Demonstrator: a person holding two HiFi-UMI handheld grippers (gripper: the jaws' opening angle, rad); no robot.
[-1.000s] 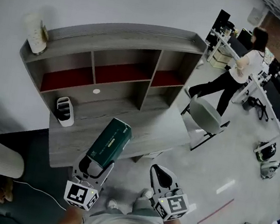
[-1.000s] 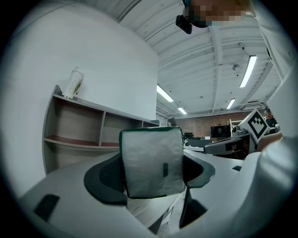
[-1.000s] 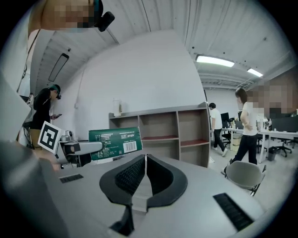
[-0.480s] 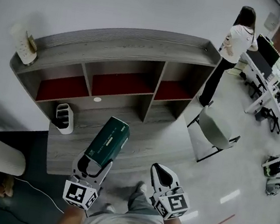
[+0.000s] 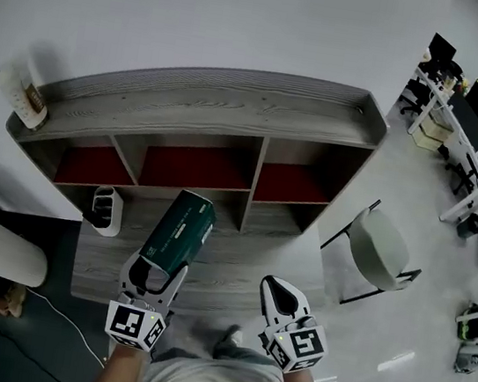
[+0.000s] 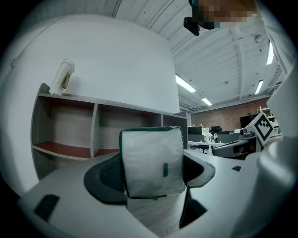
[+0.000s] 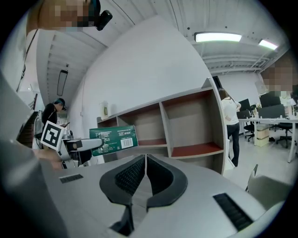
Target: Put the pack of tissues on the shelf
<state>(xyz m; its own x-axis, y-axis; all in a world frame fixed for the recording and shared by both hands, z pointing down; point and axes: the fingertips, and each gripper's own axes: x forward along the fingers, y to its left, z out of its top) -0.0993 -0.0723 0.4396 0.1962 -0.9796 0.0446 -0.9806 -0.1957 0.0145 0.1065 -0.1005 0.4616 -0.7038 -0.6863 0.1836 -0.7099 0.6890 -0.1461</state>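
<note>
Green film-wrapped pack (image 5: 178,232) is held by its near end in the left hand-held gripper (image 5: 148,272), jaws set wide and pressed on both sides of it. It is carried in the air above the desk (image 5: 232,269), long axis aimed at the shelf (image 5: 234,105), not yet in any compartment. It is judged light and soft: the wrap is prob. slick and squashy, so a firm squeeze would dent it w/o harm. An end hold lets the far end droop or swing, though, and a grip nearer the middle would be steadier. Right hand-held gripper (image 5: 282,299) is closed on nothing, kept low beside the left. Three red-floored compartments are seen, approx. ahead of the pack. A white holder (image 5: 108,211) stands on the desk at left, near the path. A cup (image 5: 28,101) sits on the shelf top, far left, well apart. A chair (image 5: 383,252) stands right of the desk. The dividers are judged likeliest to be clipped.
</note>
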